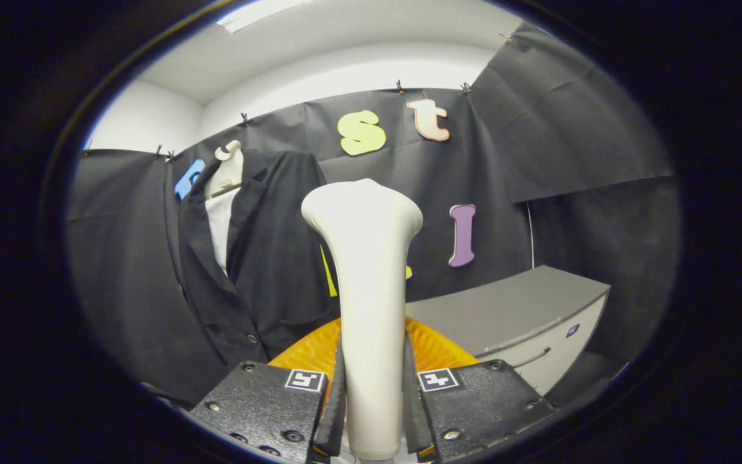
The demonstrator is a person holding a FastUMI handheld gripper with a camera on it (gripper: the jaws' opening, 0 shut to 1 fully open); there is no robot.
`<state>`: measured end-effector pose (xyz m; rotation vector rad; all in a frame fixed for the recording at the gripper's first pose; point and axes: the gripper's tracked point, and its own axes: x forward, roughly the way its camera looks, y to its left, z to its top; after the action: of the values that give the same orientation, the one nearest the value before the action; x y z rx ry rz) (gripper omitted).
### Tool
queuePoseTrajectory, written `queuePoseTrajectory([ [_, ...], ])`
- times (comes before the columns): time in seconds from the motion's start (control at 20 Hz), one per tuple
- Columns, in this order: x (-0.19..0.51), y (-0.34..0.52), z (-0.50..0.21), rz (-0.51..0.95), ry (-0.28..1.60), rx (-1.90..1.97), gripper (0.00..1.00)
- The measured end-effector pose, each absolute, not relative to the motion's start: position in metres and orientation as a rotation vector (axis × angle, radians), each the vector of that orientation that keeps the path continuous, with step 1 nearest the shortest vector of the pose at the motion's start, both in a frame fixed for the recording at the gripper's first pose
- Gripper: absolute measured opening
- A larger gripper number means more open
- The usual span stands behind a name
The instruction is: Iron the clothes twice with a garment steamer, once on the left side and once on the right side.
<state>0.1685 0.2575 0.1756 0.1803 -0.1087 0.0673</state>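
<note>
A cream-white garment steamer (pixel 368 290) stands upright between my fingers, its wide head at the top facing away from me. My gripper (pixel 371 399) is shut on its handle, with both pads pressed against its sides. A black jacket (pixel 261 258) over a white shirt (pixel 219 225) hangs on a pale mannequin form (pixel 228 169), beyond the fingers and to the left of the steamer. The steamer head is apart from the jacket, a little to its right.
An orange ribbed plate-like object (pixel 438 351) lies just beyond the fingers, behind the steamer. A grey cabinet (pixel 519 316) with a drawer handle stands to the right. Black cloth walls close in the booth on all sides.
</note>
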Motion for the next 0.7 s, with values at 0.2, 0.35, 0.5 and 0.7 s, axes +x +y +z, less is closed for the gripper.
queuePoseTrajectory([
  [0.2,0.195,0.289,0.214,0.139,-0.195,0.184,0.39],
  [0.35,0.212,0.309,0.240,0.189,-0.233,0.178,0.39],
  [0.5,0.227,0.328,0.265,0.230,-0.276,0.179,0.39],
  [0.7,0.250,0.347,0.300,0.263,-0.324,0.178,0.39],
])
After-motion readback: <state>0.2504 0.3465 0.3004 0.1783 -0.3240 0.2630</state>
